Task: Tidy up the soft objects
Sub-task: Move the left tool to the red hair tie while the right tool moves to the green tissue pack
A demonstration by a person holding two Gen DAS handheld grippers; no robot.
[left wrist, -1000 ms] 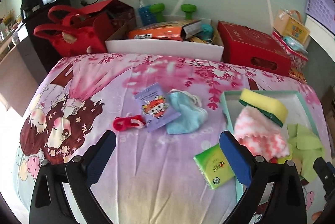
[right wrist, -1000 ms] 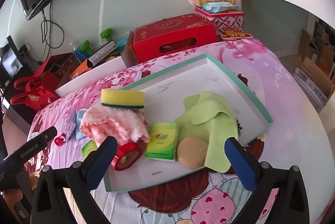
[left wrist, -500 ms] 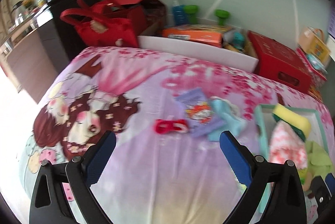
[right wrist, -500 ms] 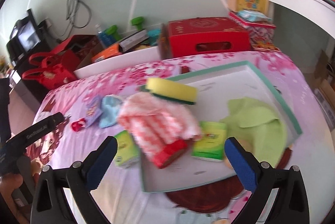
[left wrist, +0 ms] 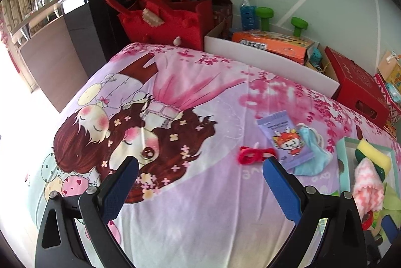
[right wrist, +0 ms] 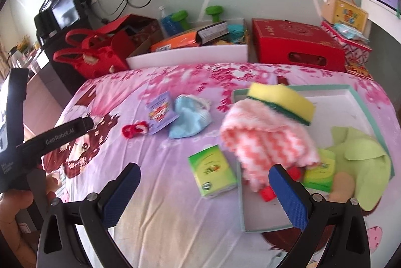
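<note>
Both grippers spread wide, empty; green tissue pack (right wrist: 213, 171) lies betw right gripper (right wrist: 204, 189) tips.

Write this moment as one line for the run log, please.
left hand-held gripper: open, empty | right hand-held gripper: open, empty | tray: sponge, pink towel | outside: blue cloth

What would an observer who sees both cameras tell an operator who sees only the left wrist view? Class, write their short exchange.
Observer: A green tissue pack lies on the bedspread, beside the tray and outside it.
Operator: Is the right gripper carrying anything?
Observer: No. The right gripper is open and empty, above that pack.
Operator: Is anything tucked under the pink cloth's near end?
Observer: Yes. A second green pack lies in the tray, partly under the pink cloth.
</note>
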